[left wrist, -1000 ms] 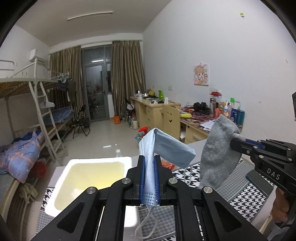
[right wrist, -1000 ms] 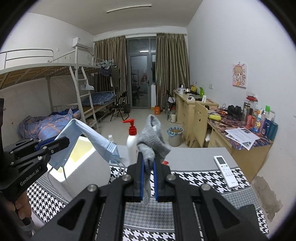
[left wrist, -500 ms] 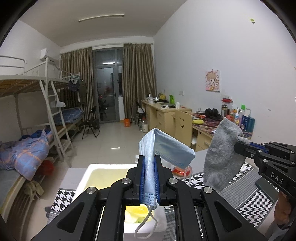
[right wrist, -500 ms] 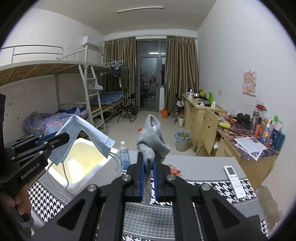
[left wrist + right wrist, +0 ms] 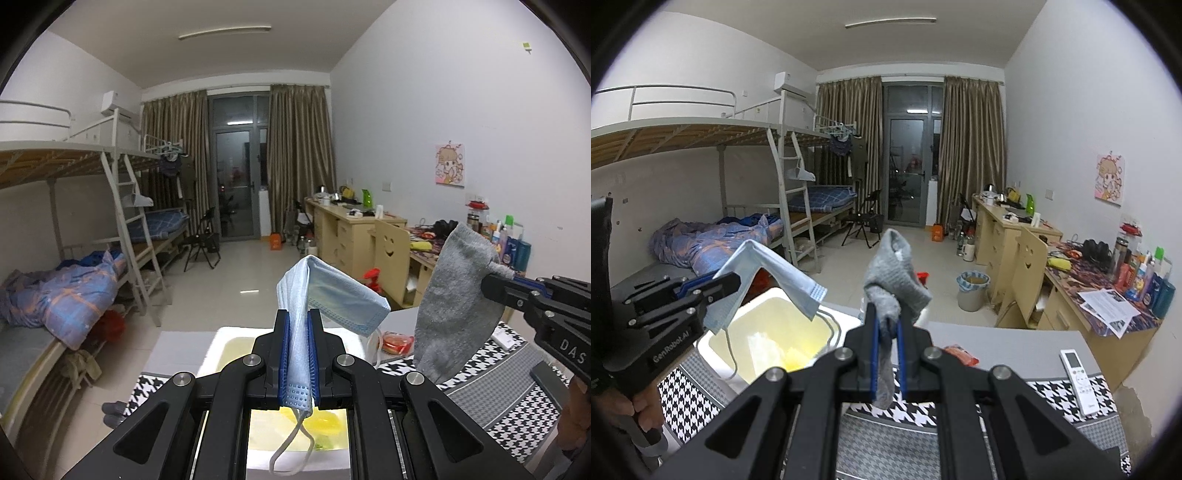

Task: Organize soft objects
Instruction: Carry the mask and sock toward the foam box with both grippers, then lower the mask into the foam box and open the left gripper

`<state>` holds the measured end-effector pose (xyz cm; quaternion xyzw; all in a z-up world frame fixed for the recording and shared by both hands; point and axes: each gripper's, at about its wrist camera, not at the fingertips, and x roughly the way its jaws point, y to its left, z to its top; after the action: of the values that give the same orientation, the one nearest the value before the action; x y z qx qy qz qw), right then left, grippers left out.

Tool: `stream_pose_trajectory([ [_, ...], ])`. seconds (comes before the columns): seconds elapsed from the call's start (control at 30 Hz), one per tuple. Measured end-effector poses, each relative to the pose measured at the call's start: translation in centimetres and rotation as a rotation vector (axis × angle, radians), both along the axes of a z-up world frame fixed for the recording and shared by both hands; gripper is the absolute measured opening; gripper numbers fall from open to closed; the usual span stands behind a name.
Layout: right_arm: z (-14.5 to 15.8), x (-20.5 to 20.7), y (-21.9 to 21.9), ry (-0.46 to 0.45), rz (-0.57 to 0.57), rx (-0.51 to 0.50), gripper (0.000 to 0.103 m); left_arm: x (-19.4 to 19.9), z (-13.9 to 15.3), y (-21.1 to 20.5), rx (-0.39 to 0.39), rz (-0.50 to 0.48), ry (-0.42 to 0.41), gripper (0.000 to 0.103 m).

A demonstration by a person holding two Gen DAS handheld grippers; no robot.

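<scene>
My left gripper is shut on a light blue face mask, whose ear loop hangs down toward a white foam box with a yellowish inside. In the right wrist view this gripper holds the mask above the box. My right gripper is shut on a grey sock and holds it in the air above the table, right of the box. In the left wrist view the sock hangs from the right gripper.
A houndstooth mat covers the grey table. A white remote lies at the right, an orange packet behind the sock. Yellow items lie inside the box. A bunk bed stands left, desks right.
Both grippers have risen with their loads. The left gripper has moved over the box, so the box's inside now shows beneath the mask.
</scene>
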<state>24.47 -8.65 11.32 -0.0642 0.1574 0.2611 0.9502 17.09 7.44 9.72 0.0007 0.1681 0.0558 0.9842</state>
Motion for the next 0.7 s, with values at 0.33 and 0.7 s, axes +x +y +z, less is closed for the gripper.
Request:
stream_pose_trajectory([
  [0.33,0.5,0.2,1.7,-0.011,0.052,-0.006,0.011,-0.3,0.0,1.6,0.008,0.059,0.000,0.010],
  [0.7,0.3,0.1,2.8,-0.017,0.065,-0.032,0.011,0.7,-1.5,2.6,-0.010,0.071,0.044,0.010],
])
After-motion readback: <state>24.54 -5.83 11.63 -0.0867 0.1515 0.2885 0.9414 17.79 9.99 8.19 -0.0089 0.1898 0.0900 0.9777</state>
